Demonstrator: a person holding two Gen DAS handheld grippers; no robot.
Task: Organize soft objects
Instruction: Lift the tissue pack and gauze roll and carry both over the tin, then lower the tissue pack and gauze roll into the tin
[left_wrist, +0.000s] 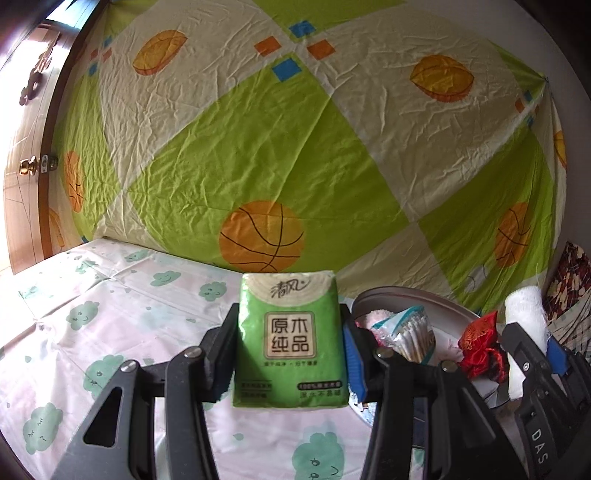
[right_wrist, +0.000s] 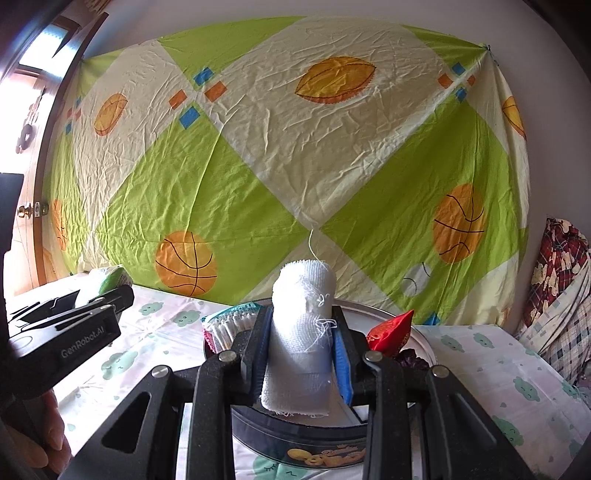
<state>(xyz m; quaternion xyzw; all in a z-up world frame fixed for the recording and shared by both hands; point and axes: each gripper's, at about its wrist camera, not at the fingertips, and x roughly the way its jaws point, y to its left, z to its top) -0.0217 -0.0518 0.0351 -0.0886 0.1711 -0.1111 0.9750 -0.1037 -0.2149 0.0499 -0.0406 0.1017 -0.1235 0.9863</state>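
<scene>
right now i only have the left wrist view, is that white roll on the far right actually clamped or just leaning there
Observer: Clamped. The right gripper has its fingers pressed on both sides of the white roll, which stands upright.
Operator: whats under it
Observer: The round tin, black-walled, with a yellow cartoon print on its near side.
Operator: anything loose on the roll
Observer: Frayed threads hang off its front, and one rises from its top.
</scene>
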